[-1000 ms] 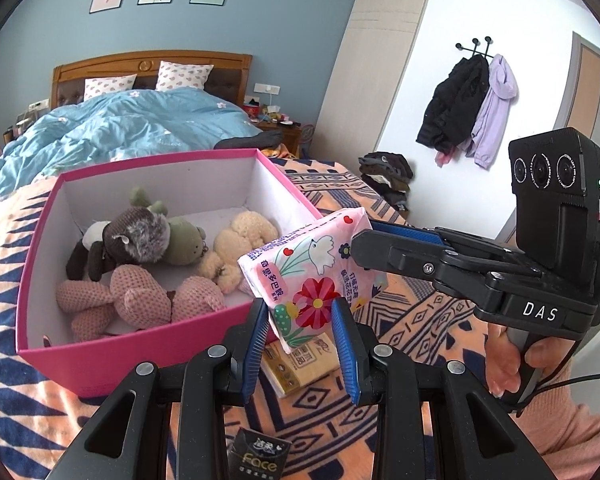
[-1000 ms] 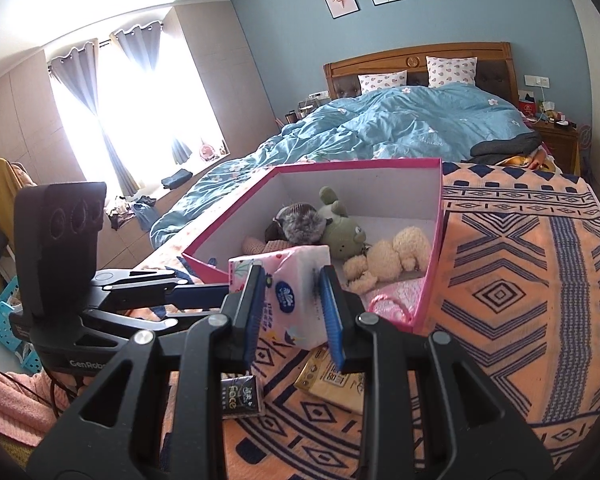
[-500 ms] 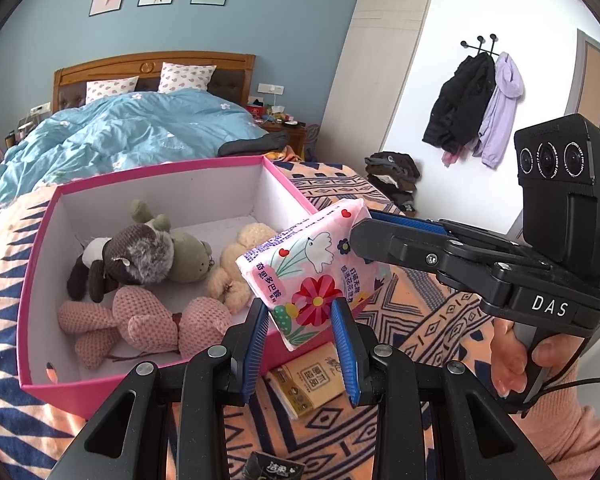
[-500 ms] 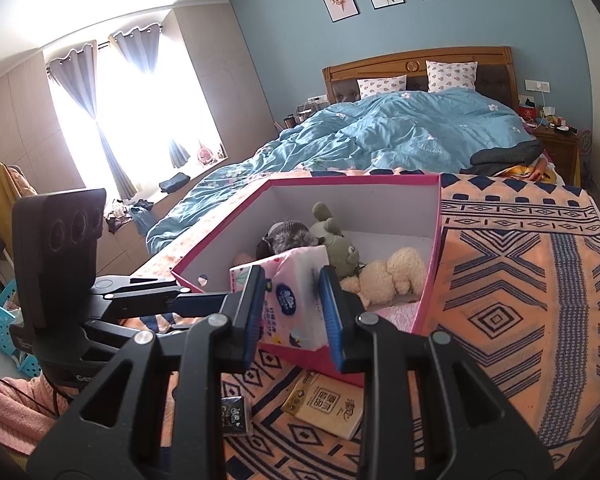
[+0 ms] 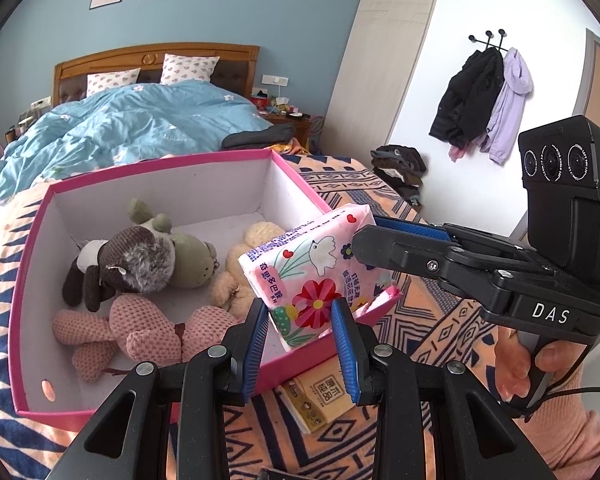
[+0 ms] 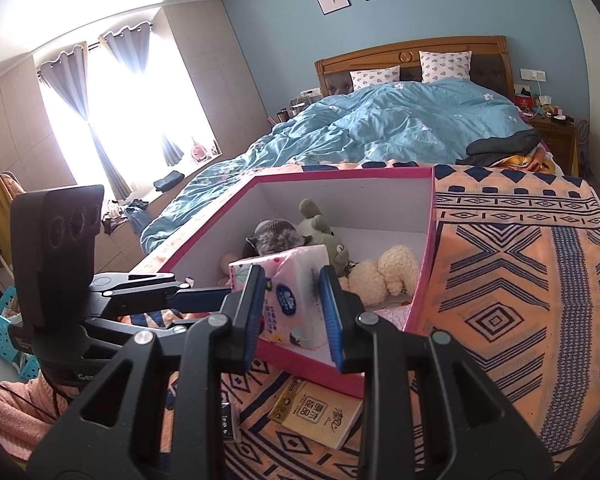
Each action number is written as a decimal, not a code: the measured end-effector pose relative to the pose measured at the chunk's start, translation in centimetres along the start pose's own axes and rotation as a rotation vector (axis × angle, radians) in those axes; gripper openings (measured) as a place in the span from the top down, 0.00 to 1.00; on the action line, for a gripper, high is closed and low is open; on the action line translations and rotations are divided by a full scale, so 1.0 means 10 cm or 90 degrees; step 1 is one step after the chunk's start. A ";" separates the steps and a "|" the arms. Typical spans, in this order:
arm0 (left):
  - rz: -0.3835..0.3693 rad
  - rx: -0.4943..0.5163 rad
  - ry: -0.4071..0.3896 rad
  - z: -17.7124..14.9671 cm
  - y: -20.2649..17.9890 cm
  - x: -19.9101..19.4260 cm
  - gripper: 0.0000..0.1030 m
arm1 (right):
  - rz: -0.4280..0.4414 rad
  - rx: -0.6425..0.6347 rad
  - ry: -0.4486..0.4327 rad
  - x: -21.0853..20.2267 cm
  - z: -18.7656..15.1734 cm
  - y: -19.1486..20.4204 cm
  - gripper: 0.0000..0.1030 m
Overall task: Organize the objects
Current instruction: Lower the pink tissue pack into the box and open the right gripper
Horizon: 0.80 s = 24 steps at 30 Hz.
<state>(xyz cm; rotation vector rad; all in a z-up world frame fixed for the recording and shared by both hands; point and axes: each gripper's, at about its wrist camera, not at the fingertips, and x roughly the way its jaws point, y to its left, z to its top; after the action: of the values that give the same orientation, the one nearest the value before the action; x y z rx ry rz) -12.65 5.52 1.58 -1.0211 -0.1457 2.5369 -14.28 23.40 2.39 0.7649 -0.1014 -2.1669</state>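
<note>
1. Fingers of the right hand-held gripper [image 6: 292, 312] stand close together on the floral tissue pack [image 6: 290, 300], pinching its narrow end; in the left wrist view the same tool [image 5: 364, 240] reaches in from the right and grips the pack's [image 5: 312, 276] upper right corner.
2. Left hand-held gripper [image 5: 300, 336] sits just below the pack with its blue pads [image 5: 256, 344] set wider than the pack's lower corner. Whether either pad touches the wrapper cannot be told, so it reads as partly open and carrying nothing.
3. Pack's long axis is tilted, running from low near the left tool up and away toward the right tool. It hangs in the air over the near right corner of the pink box [image 5: 32, 240], partly above the rim.
4. Inside the box lie plush toys [image 5: 140, 260]. The free floor appears to be at the near right, beside the cream plush [image 6: 384, 276].
5. Box stands on the patterned blanket [image 6: 520, 280] on the bed. A brown tissue packet [image 6: 320, 412] lies flat just outside the box's near wall, probably awaiting its turn.
6. Judging by this, lowering forward and leftward into the box is the step in hand, with the right tool nearer.
</note>
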 end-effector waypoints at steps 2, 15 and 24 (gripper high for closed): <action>-0.002 -0.006 0.008 0.01 0.03 0.05 0.69 | -0.004 0.006 0.006 0.05 -0.01 -0.04 0.70; -0.002 -0.018 0.034 0.00 0.09 0.24 0.69 | -0.022 0.036 0.038 0.24 -0.06 -0.20 0.70; 0.002 -0.023 0.054 0.00 0.10 0.37 0.69 | -0.048 0.042 0.057 0.34 -0.09 -0.25 0.69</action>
<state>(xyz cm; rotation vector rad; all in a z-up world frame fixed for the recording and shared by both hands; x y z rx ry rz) -15.38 6.13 -1.09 -1.1417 -0.1670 2.4967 -17.11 22.69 -0.79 0.9153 -0.0997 -2.2063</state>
